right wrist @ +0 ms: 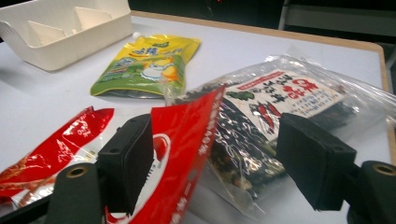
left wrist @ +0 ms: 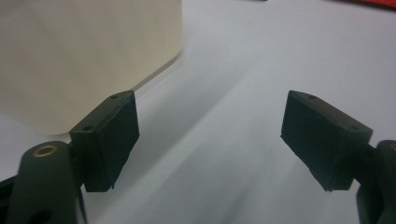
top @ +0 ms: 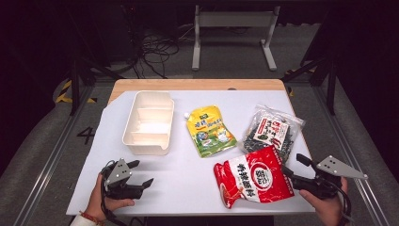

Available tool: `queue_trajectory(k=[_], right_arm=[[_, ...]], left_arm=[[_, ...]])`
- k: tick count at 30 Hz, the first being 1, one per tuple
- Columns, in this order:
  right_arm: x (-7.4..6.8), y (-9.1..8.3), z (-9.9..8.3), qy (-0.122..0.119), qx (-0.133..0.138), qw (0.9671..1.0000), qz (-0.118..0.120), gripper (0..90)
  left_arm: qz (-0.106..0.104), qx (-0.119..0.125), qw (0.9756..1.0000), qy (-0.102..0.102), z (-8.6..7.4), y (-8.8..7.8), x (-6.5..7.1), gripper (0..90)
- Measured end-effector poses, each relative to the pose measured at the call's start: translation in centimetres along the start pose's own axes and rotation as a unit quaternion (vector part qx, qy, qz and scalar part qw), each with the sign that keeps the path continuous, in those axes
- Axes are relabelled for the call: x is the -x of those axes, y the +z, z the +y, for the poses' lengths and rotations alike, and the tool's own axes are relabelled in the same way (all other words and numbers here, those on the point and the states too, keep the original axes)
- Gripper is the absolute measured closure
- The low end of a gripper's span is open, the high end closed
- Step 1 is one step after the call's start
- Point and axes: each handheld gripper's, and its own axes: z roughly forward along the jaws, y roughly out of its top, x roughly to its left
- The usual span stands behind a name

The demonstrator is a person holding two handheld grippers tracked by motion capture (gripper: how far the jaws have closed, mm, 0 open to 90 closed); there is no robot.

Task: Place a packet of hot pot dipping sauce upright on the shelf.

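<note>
Here your left gripper (top: 142, 173) sits low at the near left corner of the white-covered table (top: 183, 188), its jaws spread wide with nothing between them — in the left gripper view they frame bare tabletop, with the rounded corner of the cream tray (left wrist: 88, 56) just beyond the left jaw. That divided tray (top: 148, 122) lies ahead of your left hand (top: 106, 200), toward the far left of the table, its compartments empty as far as you can see.

Your right gripper (top: 294, 167) is at the near right, jaws also spread, reaching toward the edge of the red snack bag (top: 251, 179). In the right gripper view the bag's raised corner (right wrist: 187, 135) stands between the jaws — whether either pad touches it, you cannot tell. Behind it lies the clear packet of dark dried seaweed (top: 273, 132), with the red bag overlapping its near edge. The yellow-green spouted pouch (top: 209, 131) lies flat mid-table, between tray and seaweed packet.
</note>
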Motion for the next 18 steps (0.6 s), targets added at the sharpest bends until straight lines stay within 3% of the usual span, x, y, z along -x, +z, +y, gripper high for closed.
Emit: queue_trajectory(k=[6,18], right_arm=[[-1.2,1.0,0.6,-0.030,-0.015,0.9994,0.009,28.7],[-2.2,2.1,1.6,-0.034,-0.020,0.9991,0.019,29.5]], left_arm=[[-0.002,-0.009,0.9999,0.010,0.1,0.6,0.1,20.6],[-0.009,-0.011,0.9997,0.018,0.2,0.8,0.3,21.5]])
